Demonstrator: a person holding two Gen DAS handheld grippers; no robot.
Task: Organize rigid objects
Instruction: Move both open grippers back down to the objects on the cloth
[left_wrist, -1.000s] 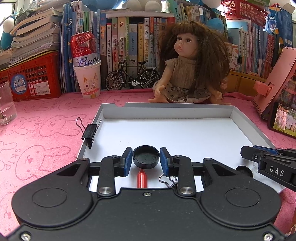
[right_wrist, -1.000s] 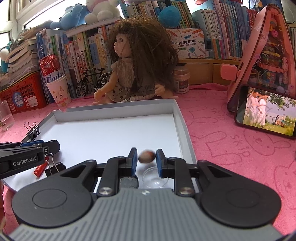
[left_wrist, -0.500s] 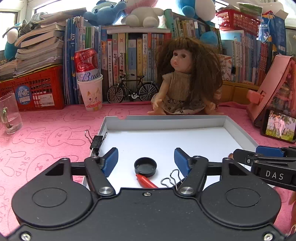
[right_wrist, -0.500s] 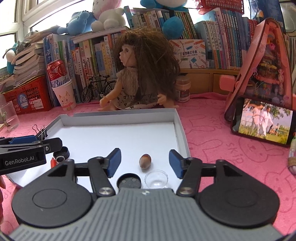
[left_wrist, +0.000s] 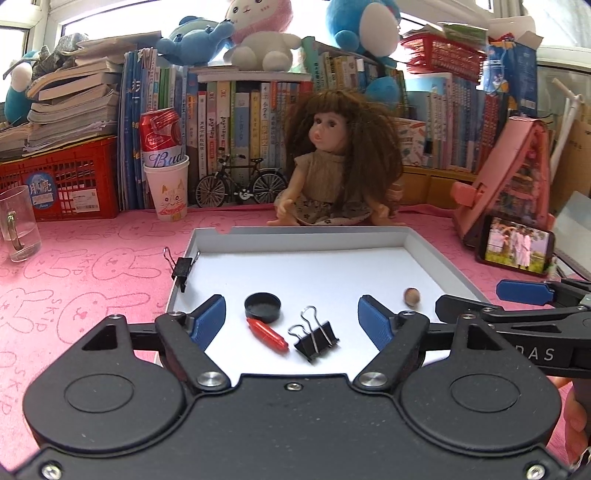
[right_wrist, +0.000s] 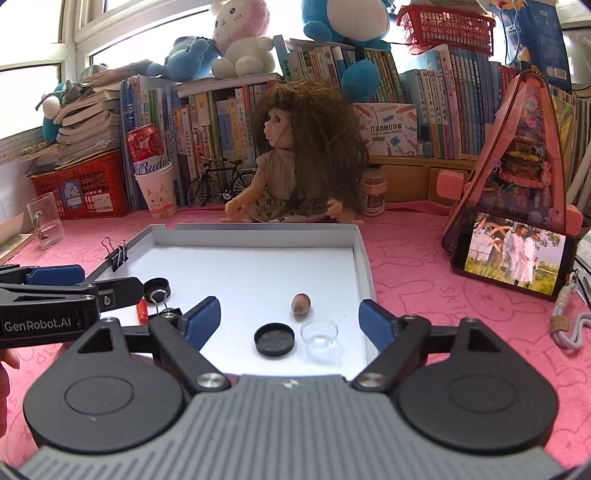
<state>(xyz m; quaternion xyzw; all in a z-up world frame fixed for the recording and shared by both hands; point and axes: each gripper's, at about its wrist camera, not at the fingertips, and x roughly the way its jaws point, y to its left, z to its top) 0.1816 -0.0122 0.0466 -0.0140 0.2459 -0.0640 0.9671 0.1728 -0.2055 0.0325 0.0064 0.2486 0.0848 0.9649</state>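
Left gripper (left_wrist: 291, 317) "DAS"-side, right gripper (right_wrist: 290, 314) beside "GenRobot.AI": both fingers wide, empty; black cap (left_wrist: 262, 306) between left fingers; "Bud" can (left_wrist: 161, 132) beyond.

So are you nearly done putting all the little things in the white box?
Pretty far along. Lying in the white box already: a black cap, red piece, binder clip, brown nut, second black cap and clear dish. Nothing is in hand: the left tool and right tool are both open and empty. Maybe left: another binder clip clipped on the box's left wall.
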